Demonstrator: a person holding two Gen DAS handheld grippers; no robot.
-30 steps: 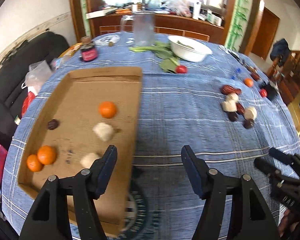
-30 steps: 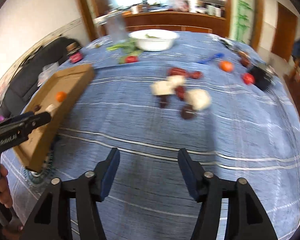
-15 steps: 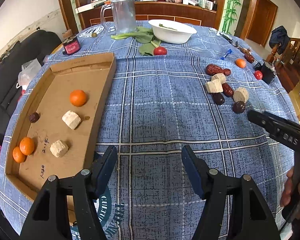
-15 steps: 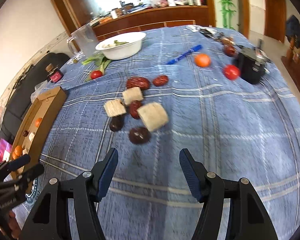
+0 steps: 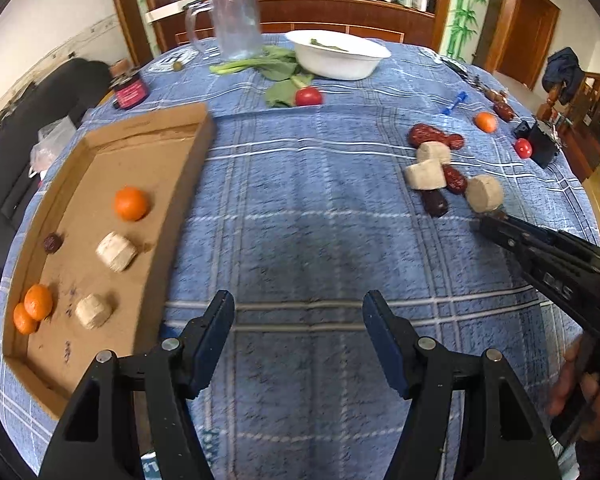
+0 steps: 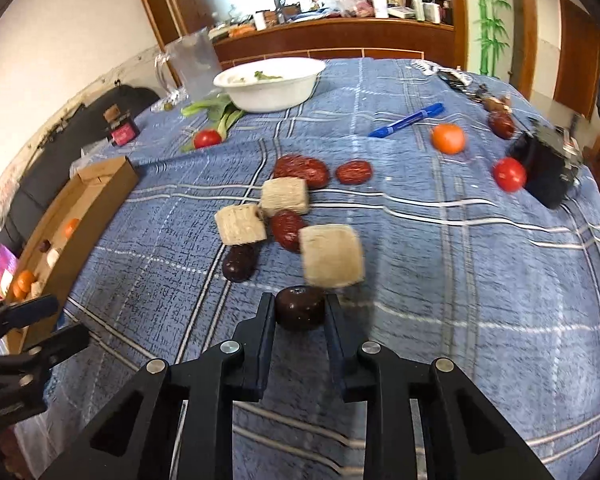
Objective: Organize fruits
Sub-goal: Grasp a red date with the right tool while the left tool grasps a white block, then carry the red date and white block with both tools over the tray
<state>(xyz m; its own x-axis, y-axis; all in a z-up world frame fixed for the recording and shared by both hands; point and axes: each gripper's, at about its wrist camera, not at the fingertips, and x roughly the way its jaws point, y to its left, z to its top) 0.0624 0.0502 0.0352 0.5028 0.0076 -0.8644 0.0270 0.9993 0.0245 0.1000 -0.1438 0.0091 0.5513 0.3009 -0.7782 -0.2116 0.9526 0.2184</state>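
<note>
In the cardboard tray (image 5: 172, 184), three oranges, two beige blocks and one date were already sorted. The right gripper (image 6: 300, 312) was clamped on a dark date (image 6: 300, 307) on the tablecloth (image 5: 320, 220); the left gripper (image 5: 298, 316) stood half-open, empty. Most items remained outside.

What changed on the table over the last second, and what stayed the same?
The right gripper came in toward the pile of dates and biscuits, and its fingers closed on a dark date at the near edge. The left gripper stayed open and empty over the blue tablecloth. The oranges and biscuits in the cardboard tray kept their places.
</note>
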